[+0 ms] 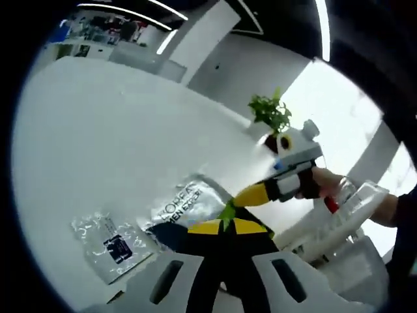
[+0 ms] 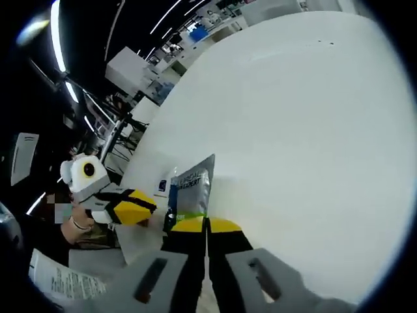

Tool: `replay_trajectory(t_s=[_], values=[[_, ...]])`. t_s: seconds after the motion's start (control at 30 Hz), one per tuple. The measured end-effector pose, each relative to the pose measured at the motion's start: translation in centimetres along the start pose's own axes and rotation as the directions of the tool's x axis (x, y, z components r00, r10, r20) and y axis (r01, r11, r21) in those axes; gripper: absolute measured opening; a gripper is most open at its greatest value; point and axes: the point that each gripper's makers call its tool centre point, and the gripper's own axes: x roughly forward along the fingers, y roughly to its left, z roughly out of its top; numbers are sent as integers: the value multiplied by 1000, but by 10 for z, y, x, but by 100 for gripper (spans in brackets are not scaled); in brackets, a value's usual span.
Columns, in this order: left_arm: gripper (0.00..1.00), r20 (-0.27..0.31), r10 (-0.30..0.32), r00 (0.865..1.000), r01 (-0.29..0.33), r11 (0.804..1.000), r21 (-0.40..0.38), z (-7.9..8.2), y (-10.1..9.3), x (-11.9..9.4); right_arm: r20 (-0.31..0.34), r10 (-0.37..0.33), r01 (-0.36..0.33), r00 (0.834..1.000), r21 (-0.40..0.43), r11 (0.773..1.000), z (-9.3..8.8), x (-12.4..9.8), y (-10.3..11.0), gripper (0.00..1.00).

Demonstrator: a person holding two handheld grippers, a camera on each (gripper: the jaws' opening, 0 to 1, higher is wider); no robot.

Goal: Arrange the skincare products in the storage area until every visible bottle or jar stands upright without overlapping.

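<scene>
While both grippers hang over the white counter (image 1: 98,130), each camera catches the other tool. In the left gripper view the left gripper (image 1: 228,225) has its yellow-tipped jaws pressed together with no gap showing, and nothing between them. Just ahead of them a silver sachet (image 1: 186,203) printed with dark lettering lies flat on the counter, and a second, clear packet (image 1: 112,244) with a dark label lies beside it, nearer the view's left. The right gripper (image 1: 251,195) comes in from the right, held by a hand (image 1: 329,186), its yellow tip just beside the sachet; whether it touches is unclear. A green plant (image 1: 270,112) stands farther back near the counter's edge, and a white tray (image 1: 345,218) sits under the hand. In the right gripper view the right gripper (image 2: 207,225) has its jaws closed together, empty, with the sachet (image 2: 192,189) right in front of them.
</scene>
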Motion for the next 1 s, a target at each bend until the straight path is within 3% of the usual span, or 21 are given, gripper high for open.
replay_trajectory(t_s=[0.03, 0.1, 0.2, 0.27, 0.4, 0.57, 0.8, 0.83, 1.0], values=[[1, -18, 35, 999, -35, 999, 19, -1, 8, -3, -6, -11, 11, 1000, -12, 1000, 0, 0, -1, 1], [13, -32, 44, 999, -43, 999, 30, -2, 13, -10, -4, -22, 21, 1000, -22, 1000, 0, -2, -5, 1], [20, -122, 80, 989, -74, 996, 52, -23, 18, -21, 12, -17, 17, 1000, -5, 1000, 1, -7, -10, 1], [22, -145, 120, 982, -110, 991, 76, -31, 25, -24, 17, -25, 25, 1000, 0, 1000, 0, -9, -14, 1], [26, -170, 81, 982, -86, 996, -25, -43, 15, -22, 61, -2, 1, 998, 15, 1000, 5, -12, -14, 1], [26, -165, 91, 982, -98, 995, -34, -49, 16, -16, 94, 37, -34, 995, -36, 999, 12, -16, -3, 1], [24, -134, 68, 989, -87, 986, -139, -46, 18, -9, 139, 88, -77, 986, -84, 993, 20, -25, 3, 1], [23, -133, 59, 989, -80, 984, -157, -46, 16, -8, 150, 113, -95, 982, -121, 988, 22, -25, 7, 1], [21, -96, 28, 995, -50, 972, -229, -44, 13, -4, 182, 161, -141, 970, -119, 983, 26, -26, 12, 1]])
